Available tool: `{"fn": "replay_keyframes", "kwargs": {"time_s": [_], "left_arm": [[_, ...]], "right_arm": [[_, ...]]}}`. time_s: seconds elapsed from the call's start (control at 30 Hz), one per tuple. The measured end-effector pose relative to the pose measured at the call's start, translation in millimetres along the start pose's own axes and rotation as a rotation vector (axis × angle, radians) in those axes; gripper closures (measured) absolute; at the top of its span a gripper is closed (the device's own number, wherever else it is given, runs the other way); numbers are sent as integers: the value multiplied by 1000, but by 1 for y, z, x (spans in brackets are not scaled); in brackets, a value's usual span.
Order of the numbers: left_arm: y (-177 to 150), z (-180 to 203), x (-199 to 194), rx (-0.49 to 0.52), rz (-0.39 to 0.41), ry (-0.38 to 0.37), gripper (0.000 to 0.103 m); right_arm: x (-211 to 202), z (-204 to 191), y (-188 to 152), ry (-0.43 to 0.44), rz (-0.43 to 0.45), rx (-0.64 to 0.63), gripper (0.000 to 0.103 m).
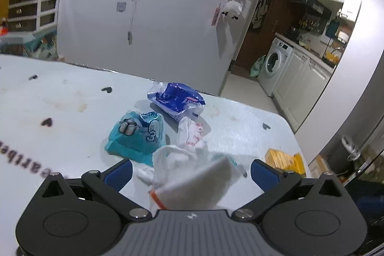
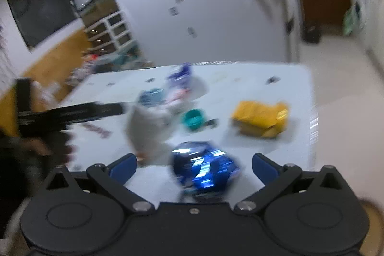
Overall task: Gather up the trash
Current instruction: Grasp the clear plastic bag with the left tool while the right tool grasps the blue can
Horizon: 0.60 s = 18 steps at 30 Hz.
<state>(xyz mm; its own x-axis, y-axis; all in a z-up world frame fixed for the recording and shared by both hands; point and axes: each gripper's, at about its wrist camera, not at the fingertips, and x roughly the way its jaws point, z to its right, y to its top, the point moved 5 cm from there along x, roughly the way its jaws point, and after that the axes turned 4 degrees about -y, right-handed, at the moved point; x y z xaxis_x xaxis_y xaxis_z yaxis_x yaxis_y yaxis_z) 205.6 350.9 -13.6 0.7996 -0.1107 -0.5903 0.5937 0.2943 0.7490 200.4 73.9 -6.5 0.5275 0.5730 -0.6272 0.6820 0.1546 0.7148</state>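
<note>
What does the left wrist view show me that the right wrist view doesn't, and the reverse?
Only the left wrist view shows the washing machine in the kitchen and a white plastic bag lying between the open left tool.

Only the right wrist view shows a crumpled shiny blue wrapper between the open right tool, a small teal cup-like item, blurred, and the left tool's black body from the side.

Both show the white table, the yellow box, the teal packet and the blue-and-white wrapper.

Three blue wrappers [image 1: 176, 100] [image 1: 136, 133] [image 2: 204, 164], one yellow packet [image 2: 260, 118], one teal cap [image 2: 193, 119].
</note>
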Motion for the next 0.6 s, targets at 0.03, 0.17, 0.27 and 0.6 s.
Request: {"fn": "replay_keyframes", "kwargs": {"time_s": [0.03,0.17,0.27,0.6], "left_arm": [[1,-3,5,-10,-5,-13,0],[-2,-7,23,-26,-34,-64,0],[-9,0,29,-24,-64,-101,0],[-42,34,17,1,-116,-242,0]], "right_arm": [[3,-2,-2,34,-14,28,0],[13,-11,-16,77,-65,106,0],[25,-14,-28,110,-117,152,1],[74,5,-66,162,-261,448,24]]}}
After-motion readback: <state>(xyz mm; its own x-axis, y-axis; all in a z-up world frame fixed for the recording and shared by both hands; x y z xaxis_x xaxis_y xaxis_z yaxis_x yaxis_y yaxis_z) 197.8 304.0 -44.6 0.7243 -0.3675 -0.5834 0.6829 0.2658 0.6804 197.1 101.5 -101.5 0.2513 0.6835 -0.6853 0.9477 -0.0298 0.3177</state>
